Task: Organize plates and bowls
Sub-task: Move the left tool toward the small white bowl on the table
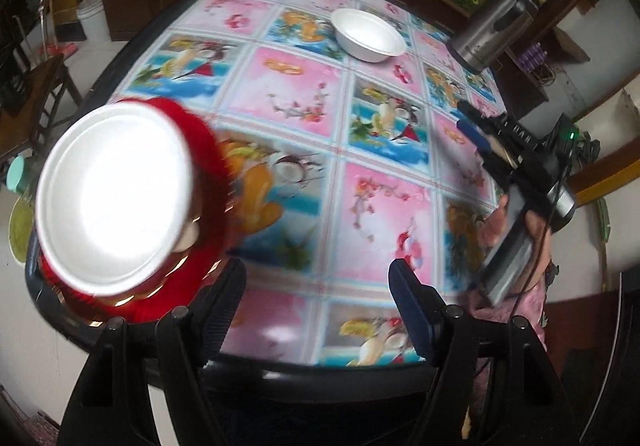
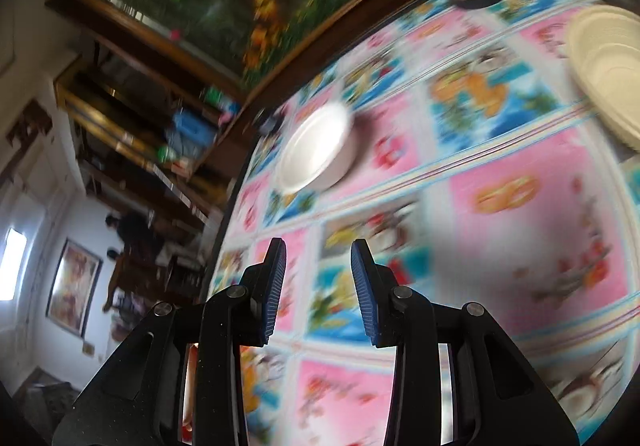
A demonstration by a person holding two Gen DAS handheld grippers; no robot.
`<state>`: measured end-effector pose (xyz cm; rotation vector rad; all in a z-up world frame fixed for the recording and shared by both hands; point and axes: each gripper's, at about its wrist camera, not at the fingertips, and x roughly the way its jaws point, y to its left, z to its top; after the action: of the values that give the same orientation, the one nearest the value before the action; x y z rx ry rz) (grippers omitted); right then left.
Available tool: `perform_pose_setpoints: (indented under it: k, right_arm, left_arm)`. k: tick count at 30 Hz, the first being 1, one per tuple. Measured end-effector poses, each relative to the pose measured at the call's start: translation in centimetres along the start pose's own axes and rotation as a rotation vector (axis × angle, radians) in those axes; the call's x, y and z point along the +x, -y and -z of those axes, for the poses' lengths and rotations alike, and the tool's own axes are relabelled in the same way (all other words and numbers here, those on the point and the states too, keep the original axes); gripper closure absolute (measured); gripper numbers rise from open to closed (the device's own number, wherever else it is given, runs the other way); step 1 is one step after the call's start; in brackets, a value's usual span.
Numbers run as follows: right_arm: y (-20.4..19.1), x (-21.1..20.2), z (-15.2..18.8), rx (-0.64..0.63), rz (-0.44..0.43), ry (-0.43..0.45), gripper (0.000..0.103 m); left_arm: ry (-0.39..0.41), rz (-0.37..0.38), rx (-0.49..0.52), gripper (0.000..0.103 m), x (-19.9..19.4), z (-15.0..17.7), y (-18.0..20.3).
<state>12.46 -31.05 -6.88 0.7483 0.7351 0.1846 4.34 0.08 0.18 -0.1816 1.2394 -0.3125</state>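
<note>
left wrist view: both tongs empty, left tongs (image 1: pixel 316 294) wide, right tongs (image 2: pixel 318 286) narrow; next, probably fetching the lone white foam bowl (image 1: pixel 368 34) across the tabletop (image 1: pixel 288 101).

Both claws empty: left claw (image 1: pixel 318 282) spread wide, right claw (image 2: pixel 319 282) narrowly parted.

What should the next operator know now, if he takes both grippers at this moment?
Left gripper: open, holds nothing.
Right gripper: open a little, holds nothing, aimed toward the white bowl.
White plate sits on the red dish at the table's edge.
Cream plates lie near the steel flask.
Done, it seems: the white plate is stacked.
Left: the lone bowl and the cream plates, probably.
</note>
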Motion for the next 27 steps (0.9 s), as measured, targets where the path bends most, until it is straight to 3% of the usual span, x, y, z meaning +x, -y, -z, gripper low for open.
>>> perform_pose_setpoints:
  k: [5, 12, 15, 20, 27]
  right_arm:
    - [3.8, -0.8, -1.0, 0.129, -0.007, 0.019, 0.069]
    - [4.1, -1.2, -1.6, 0.162, -0.05, 0.008, 0.069]
    - [3.7, -1.1, -1.4, 0.174, -0.079, -0.018, 0.068]
    - [4.0, -0.9, -1.3, 0.207, -0.095, -0.031, 0.067]
    - [5.5, -0.7, -1.2, 0.289, -0.116, -0.031, 0.06]
  left_arm:
    - [-0.021, 0.009, 0.008, 0.029, 2.8, -3.6, 3.8]
    - [-0.027, -0.04, 0.053, 0.029, 6.7, -7.1, 8.5]
    - [0.035, -0.102, 0.063, 0.029, 7.8, -8.8, 9.8]
    - [0.202, -0.267, 0.054, 0.029, 8.9, -11.6, 10.9]
    - [0.333, -0.309, 0.053, 0.029, 9.2, -14.0, 11.5]
